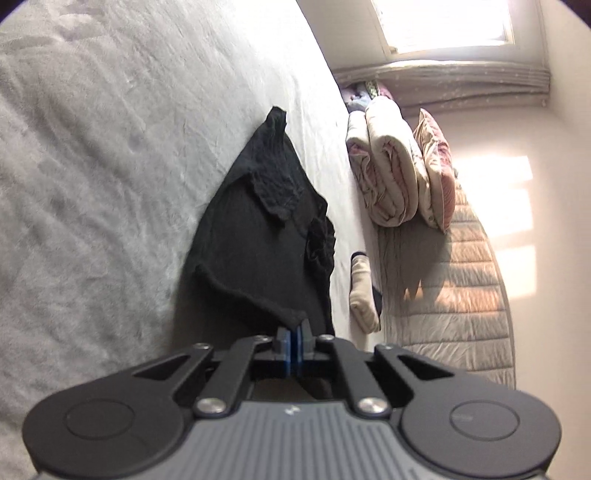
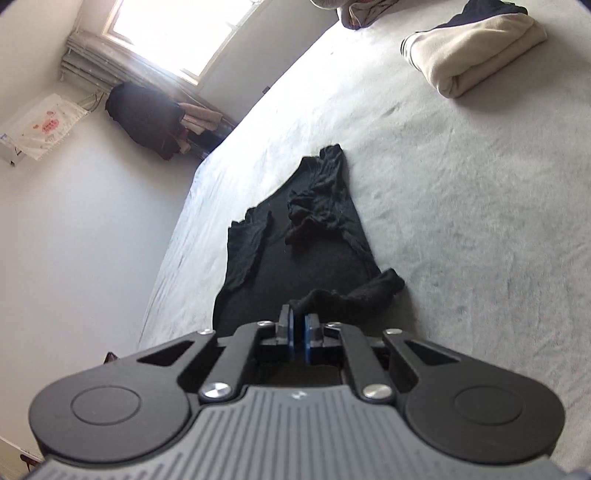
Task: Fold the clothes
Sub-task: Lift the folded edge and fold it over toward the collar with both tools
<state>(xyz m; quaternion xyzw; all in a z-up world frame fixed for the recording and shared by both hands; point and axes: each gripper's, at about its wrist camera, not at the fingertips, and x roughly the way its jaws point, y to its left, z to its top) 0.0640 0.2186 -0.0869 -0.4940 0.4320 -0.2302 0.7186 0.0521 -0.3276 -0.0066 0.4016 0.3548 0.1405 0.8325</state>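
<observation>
Both tools are clamped on the same black garment [image 1: 258, 243]. Left tool [image 1: 294, 328]: its blue pads are pressed together on a pinch of the near hem, which rises off the bed to meet them. Right tool [image 2: 299, 321]: its pads stand almost together, with a bunched fold of the black cloth caught at their tips — that fold trails off to the right as a lifted ridge.

Away from the tools, the garment lies on the pale grey bed sheet [image 2: 461, 206], spread lengthwise, its far end crumpled with frilly, textured fabric. A folded cream garment [image 2: 476, 55] rests on the sheet well apart from the black one, toward the far corner in the right wrist view. In the left wrist view a rolled quilt [image 1: 391, 173] and a pillow [image 1: 436, 166] sit at the head of the bed — beyond them a bright window [image 1: 443, 22]. A dark heap of clothes [image 2: 144, 114] sits beneath the window in the right wrist view.
</observation>
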